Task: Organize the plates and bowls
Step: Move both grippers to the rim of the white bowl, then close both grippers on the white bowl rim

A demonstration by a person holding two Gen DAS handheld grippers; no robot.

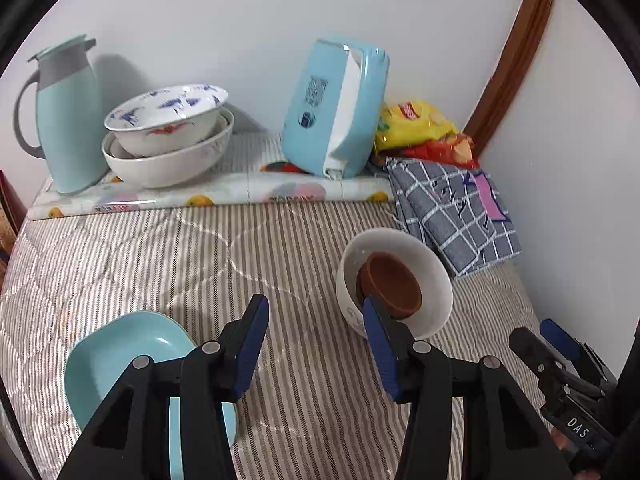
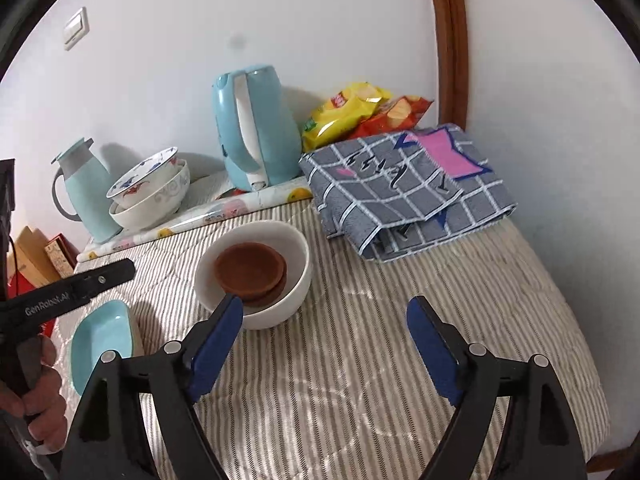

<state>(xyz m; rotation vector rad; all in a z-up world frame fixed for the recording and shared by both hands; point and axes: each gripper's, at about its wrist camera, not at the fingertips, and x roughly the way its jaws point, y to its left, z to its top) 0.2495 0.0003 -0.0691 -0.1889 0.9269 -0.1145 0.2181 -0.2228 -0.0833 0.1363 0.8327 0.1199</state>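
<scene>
On the striped quilt (image 2: 360, 380) of what looks like a bed, the sorting is partly done. Against the wall, on a fruit-printed mat (image 1: 224, 194), a blue-patterned bowl (image 1: 168, 120) already sits nested in a larger white bowl (image 1: 168, 164), between a pale blue thermos jug (image 1: 68, 120) and a blue electric kettle (image 2: 256, 128). Nearer the camera, a brown dish (image 2: 250, 270) lies inside a plain white bowl (image 2: 296, 256); from the right wrist view it seems to be two brown dishes stacked, though I cannot be sure. That bowl stands apart from the stack at the wall.

Left loose is a light blue squarish plate (image 1: 120, 352), lying alone on the quilt at the near left, well apart from both bowl groups.

The left hand-held gripper (image 1: 316, 344) has its jaws at a middling gap with nothing between them; one finger merely overlaps the white bowl's near rim in its own view. The right hand-held gripper (image 2: 326, 348) stands wide and empty, just in front of that same bowl, with only quilt between its pads.

By my judgement, what remains is to bring the blue plate and the white bowl with its brown contents to the pile by the wall. A folded checked cloth (image 2: 404, 192) and snack bags (image 2: 352, 112) lie at the right, out of the way.
</scene>
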